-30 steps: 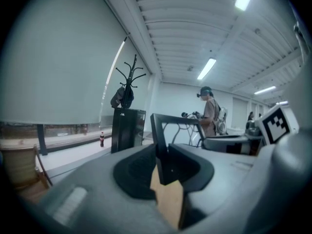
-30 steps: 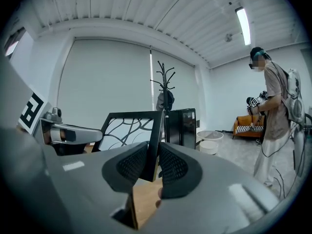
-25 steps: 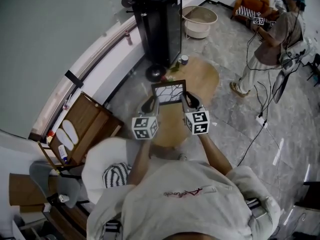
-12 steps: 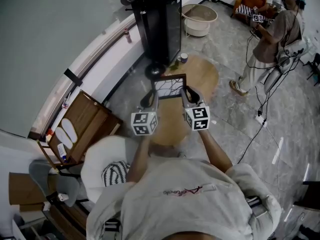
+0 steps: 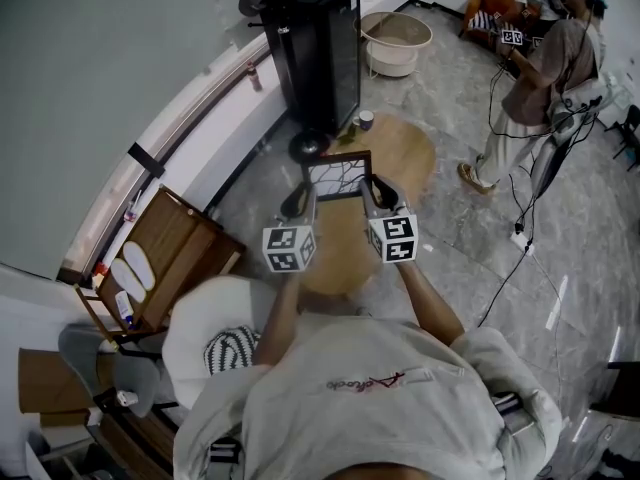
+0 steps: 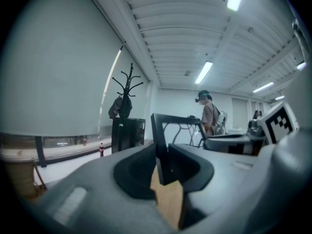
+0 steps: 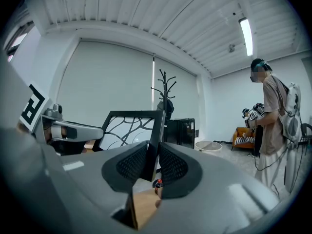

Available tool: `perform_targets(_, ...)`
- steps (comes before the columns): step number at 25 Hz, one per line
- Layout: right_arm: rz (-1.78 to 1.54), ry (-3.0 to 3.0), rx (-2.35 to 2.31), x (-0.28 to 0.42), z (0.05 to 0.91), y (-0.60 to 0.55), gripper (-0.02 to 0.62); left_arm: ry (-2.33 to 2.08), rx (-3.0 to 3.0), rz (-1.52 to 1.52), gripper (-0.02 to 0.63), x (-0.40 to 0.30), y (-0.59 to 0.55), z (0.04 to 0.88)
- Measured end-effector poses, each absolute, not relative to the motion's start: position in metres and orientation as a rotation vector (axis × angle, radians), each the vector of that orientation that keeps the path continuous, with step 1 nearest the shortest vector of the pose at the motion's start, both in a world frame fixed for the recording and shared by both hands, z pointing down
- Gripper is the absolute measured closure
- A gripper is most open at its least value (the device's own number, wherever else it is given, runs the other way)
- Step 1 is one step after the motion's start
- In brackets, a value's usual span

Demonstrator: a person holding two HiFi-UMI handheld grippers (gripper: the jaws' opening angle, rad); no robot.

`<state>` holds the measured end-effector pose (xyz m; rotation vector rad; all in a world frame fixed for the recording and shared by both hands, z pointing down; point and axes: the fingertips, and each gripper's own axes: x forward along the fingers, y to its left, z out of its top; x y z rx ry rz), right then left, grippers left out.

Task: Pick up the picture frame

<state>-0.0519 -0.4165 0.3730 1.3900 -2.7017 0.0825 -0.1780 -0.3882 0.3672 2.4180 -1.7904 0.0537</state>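
A: What do the left tongs [image 5: 300, 204] have hold of?

B: The left side rail of the picture frame [image 5: 338, 176]. In the left gripper view the jaws are closed onto that black rail, one pad on each face.

A: And the right tongs [image 5: 372, 192]?

B: Same on the other side: the jaws are pressed onto the right rail, low down near its bottom corner. The frame stands upright between the two tongs, spanning the gap from one to the other. Its white panel with black branching lines faces the person.

A: What is under it?

B: A round wooden bench [image 5: 408, 153]. Its top shows just below both pairs of jaws. The frame's lower edge seems clear of the wood, but I can't be sure.

A: Beyond the tongs?

B: A small cup [image 5: 366, 119] sits on the far edge of the bench. Behind that, ahead of the left tongs, there's a tall black cabinet [image 5: 322, 48] with a coat stand [image 6: 126, 89] beside it.

A: Farther still?

B: A pale round tub [image 5: 396, 40] on the floor past the cabinet. Well off to the right of the right tongs is another person [image 5: 545, 78], standing with cables trailing down to the floor.
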Motion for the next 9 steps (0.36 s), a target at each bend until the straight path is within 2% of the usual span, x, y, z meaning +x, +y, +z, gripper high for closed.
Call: perform_targets(9, 0.095, -2.707, 1.383, -0.0519, 0.3753, -0.4172, 0.512, -1.797, 2.411, 0.045, 0.526, -0.1773, -0.3885, 0.3664)
